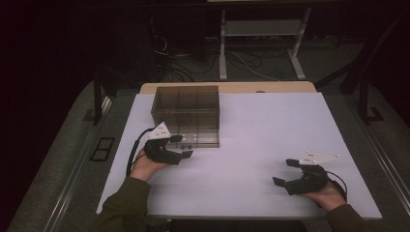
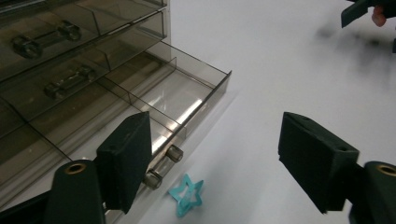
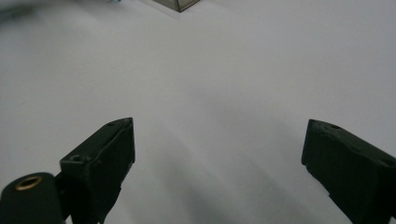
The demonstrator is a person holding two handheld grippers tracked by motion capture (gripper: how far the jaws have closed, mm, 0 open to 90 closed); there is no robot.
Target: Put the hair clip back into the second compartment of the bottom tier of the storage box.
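Beside the front of the smoky see-through plastic drawer cabinet (image 1: 186, 113), the left tool (image 1: 180, 146) hangs with its jaws well apart and nothing between them. Its pads bracket the knobbed handle (image 2: 163, 166) of the bottom drawer (image 2: 187, 93), which stands pulled out and looks bare, though reflections make that hard to swear to. A small teal star-shaped clip (image 2: 187, 195) lies on the white worktop (image 1: 261, 130) just in front of that handle, below the left tool's open jaws. The right tool (image 1: 285, 173) rests well away near the worktop's front right, jaws spread wide and holding nothing.

The step in hand seems to be picking up the star clip for the open drawer. The next move calls for lowering the left tool onto the clip, clear of the handle, and closing gently, since it lies flat and thin.
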